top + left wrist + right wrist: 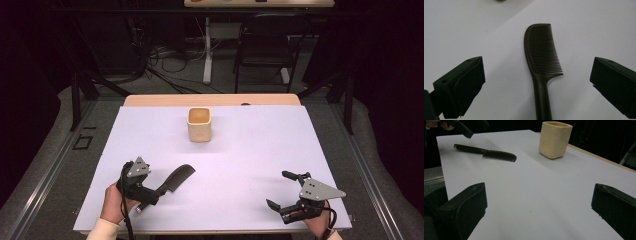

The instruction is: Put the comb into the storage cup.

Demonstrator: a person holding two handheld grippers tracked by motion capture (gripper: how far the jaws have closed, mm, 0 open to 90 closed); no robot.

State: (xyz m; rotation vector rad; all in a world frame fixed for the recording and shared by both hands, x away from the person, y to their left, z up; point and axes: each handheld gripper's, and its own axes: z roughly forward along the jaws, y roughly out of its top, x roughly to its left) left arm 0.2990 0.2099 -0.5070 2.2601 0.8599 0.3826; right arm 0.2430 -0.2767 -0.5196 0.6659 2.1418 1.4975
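In the high view, the left gripper (159, 190) stood wide-jawed at the handle of a dark comb (176, 178). The left gripper view put that comb (541, 65) flat between the jaws: light, stiff, slick, best pinched at the handle. In the right gripper view, the right gripper (537, 207) gaped empty, comb (486, 152) well beyond.
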